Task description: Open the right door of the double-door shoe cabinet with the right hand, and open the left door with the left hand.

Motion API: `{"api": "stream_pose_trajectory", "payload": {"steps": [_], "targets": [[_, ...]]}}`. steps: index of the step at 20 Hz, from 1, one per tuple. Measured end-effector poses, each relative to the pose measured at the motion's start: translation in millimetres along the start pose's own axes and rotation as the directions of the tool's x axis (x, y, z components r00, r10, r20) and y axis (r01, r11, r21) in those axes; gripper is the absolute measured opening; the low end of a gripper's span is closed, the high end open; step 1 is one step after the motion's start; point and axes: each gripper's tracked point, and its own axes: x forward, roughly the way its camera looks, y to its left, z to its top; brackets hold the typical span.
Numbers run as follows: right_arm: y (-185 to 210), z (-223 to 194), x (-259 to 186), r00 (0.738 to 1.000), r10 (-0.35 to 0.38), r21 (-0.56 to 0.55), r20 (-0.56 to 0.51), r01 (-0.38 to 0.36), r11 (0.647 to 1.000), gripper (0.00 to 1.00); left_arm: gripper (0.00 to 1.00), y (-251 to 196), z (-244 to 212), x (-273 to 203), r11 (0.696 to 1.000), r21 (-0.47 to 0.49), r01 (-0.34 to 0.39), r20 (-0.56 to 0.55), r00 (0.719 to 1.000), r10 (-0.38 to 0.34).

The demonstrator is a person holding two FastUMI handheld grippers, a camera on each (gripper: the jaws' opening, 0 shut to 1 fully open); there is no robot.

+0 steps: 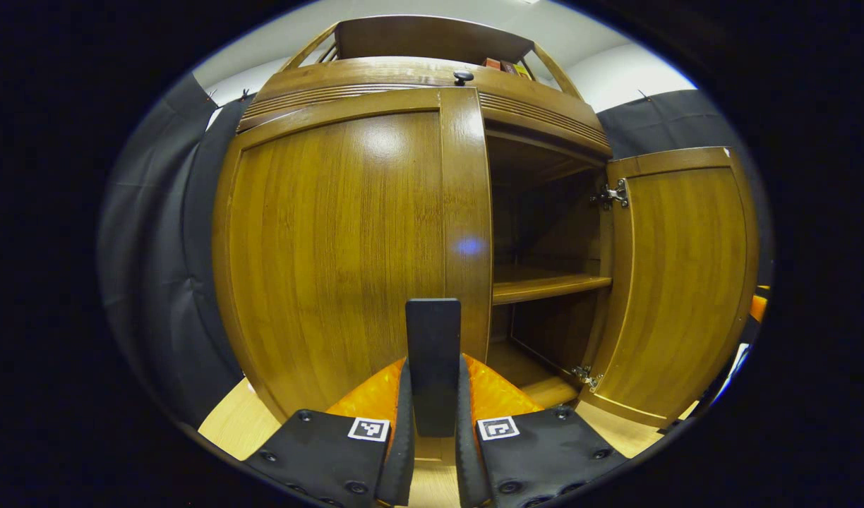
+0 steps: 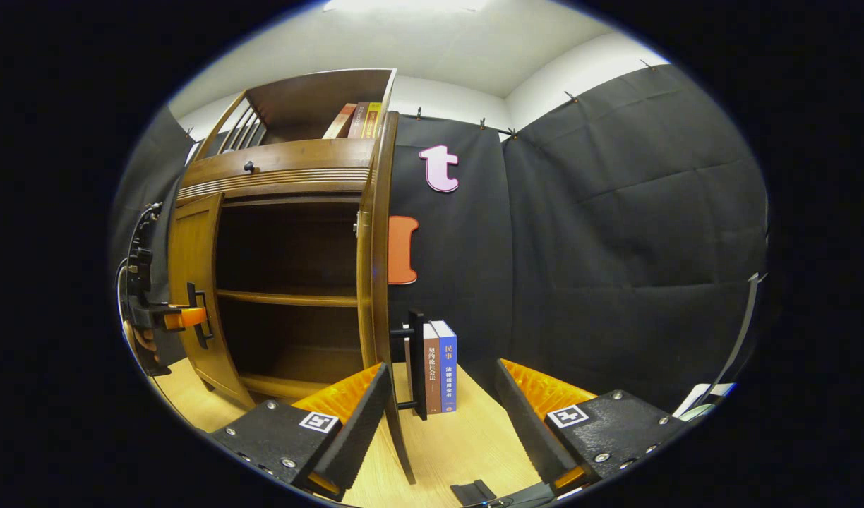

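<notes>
The wooden shoe cabinet (image 1: 375,77) stands close in front of me. Its left door (image 1: 333,240) looks flat against the front, and my left gripper (image 1: 433,363) is shut on that door's dark upright handle (image 1: 433,324). The right door (image 1: 679,282) is swung wide, baring the shelves (image 1: 545,283). In the right gripper view that door (image 2: 378,268) shows edge-on, its handle (image 2: 418,363) on the far side. My right gripper (image 2: 441,370) is open, and the door's lower edge runs between its fingers. At far left the left gripper (image 2: 181,317) holds the left door's handle (image 2: 202,331).
Upright books (image 2: 439,367) stand on the light wooden floor (image 2: 467,437) behind the open door. More books (image 2: 358,120) sit on the cabinet's top shelf. A small knob (image 1: 463,75) marks the drawer above the doors. Black cloth walls (image 2: 615,247) close in the booth.
</notes>
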Motion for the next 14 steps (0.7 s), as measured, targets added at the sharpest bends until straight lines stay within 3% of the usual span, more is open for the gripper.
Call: {"api": "stream_pose_trajectory", "payload": {"steps": [14], "targets": [[43, 5, -4, 0.997, 0.073, 0.009, 0.004, -0.073, 0.997, 0.92, 0.31, 1, 5, -13, 0.999, 0.005, 0.034, 0.012, 0.999, -0.034]]}}
